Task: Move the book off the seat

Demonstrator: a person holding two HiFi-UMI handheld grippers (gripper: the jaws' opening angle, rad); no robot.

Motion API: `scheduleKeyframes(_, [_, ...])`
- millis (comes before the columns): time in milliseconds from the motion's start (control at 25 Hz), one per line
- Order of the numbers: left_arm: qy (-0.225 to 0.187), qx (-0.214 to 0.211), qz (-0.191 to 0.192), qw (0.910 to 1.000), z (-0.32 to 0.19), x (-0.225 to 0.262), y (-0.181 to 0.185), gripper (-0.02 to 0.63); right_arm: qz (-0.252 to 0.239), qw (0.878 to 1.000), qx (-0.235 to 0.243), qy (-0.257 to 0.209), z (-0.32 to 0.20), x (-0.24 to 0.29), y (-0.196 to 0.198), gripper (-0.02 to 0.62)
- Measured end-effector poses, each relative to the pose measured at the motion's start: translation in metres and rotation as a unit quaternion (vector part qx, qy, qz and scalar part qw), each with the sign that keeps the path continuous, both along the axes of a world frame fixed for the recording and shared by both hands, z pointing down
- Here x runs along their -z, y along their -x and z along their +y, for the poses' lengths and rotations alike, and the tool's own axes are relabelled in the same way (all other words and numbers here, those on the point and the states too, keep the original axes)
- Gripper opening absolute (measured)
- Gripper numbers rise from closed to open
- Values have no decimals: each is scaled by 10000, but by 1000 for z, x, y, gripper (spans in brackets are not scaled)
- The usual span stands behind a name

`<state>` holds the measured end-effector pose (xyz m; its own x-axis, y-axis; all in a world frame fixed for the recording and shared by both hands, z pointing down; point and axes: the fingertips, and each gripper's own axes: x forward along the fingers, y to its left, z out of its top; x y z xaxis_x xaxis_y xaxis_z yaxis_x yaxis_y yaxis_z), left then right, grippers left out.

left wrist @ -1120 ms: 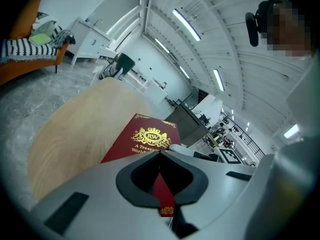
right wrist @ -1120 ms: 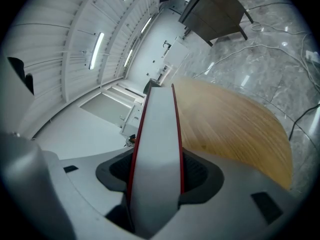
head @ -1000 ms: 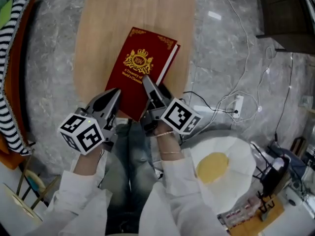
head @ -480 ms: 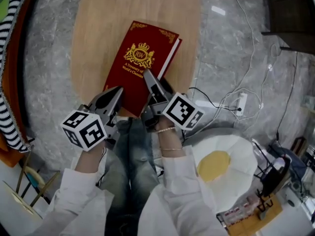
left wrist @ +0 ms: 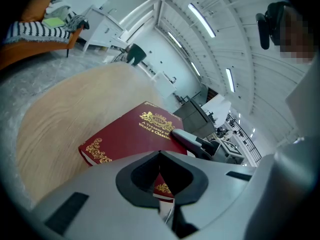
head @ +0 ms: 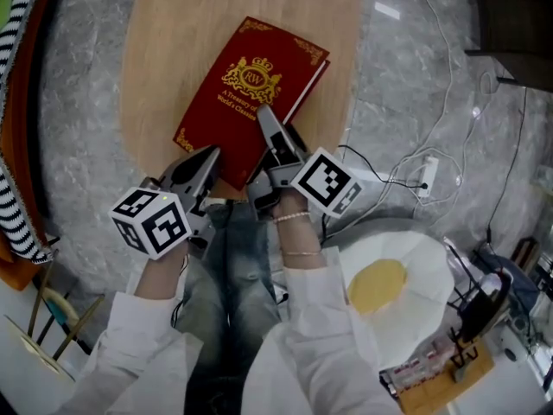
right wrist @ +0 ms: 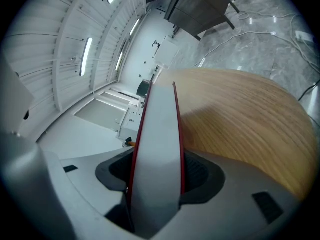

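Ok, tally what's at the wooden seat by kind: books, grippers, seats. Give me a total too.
red book: 1
grippers: 2 (left gripper, right gripper)
wooden seat: 1
Total: 4

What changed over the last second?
The book, gripped by the right claw, edged slightly away from the person and turned a little clockwise in the head view; the left claw followed at its near corner. Unchanged: book on the wooden seat, right grip.
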<state>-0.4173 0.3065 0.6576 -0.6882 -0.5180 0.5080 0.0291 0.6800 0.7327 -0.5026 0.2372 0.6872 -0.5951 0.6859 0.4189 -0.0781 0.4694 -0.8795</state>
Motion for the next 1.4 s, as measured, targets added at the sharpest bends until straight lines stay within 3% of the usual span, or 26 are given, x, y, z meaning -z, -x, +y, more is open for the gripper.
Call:
scheduleKeyframes(600, [-39, 52, 102, 9999, 9, -9, 0, 6, 515, 9974, 468, -201, 2, -18, 1, 264])
scheduleKeyframes(1040, [-27, 93, 61, 9999, 13, -6, -1, 6, 688, 9915, 773, -783, -1, -15, 2, 279])
scheduleKeyframes(1400, [48, 149, 61, 9999, 29, -3, 3, 6, 750, 9882, 685, -1146, -7, -24, 2, 302])
